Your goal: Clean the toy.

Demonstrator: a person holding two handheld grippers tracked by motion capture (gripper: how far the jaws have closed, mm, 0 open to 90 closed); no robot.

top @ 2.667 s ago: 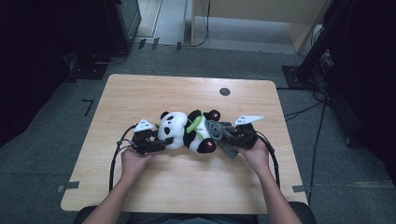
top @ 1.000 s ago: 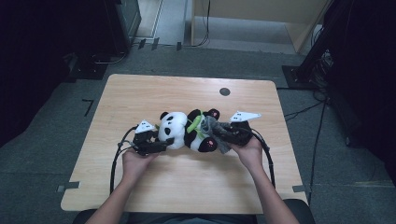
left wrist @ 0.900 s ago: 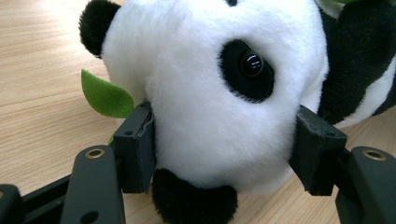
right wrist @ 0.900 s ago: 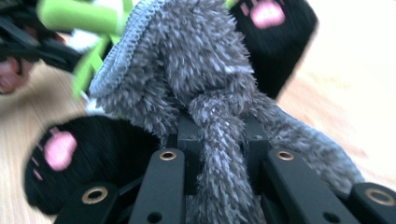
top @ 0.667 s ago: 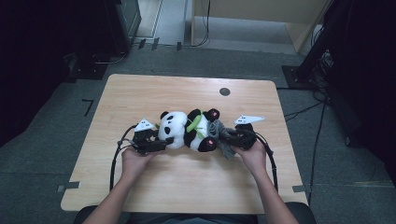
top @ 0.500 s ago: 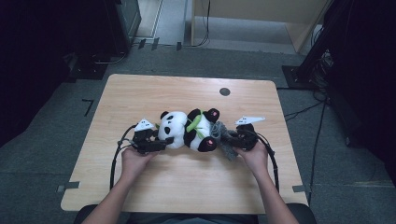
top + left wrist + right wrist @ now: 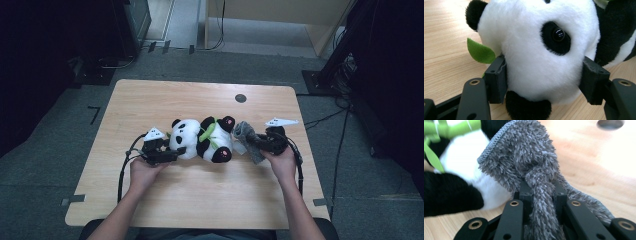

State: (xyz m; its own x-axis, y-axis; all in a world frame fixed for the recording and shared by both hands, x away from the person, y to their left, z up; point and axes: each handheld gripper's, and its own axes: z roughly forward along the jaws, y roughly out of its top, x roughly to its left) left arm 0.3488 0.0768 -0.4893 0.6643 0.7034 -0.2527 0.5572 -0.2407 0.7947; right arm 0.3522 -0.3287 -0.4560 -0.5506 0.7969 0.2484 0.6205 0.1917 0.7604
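Observation:
A black and white plush panda [image 7: 202, 140] lies on its back in the middle of the wooden table [image 7: 150, 100], with a green leaf and stalk on it. My left gripper [image 7: 172, 151] is shut on the panda's white head [image 7: 536, 50], one pad on each side. My right gripper [image 7: 254, 142] is shut on a fuzzy grey cloth [image 7: 246, 136], bunched between its jaws. In the right gripper view the grey cloth [image 7: 529, 160] stands up beside the panda's belly [image 7: 461, 162].
A round dark hole [image 7: 240, 98] sits in the table at the back right. Cables trail from both grippers toward the front edge. The table stands on a grey floor, with dark equipment on both sides.
My right gripper has drawn the grey cloth to the right, off the panda's body. The left gripper and the panda's head have stayed where they were.

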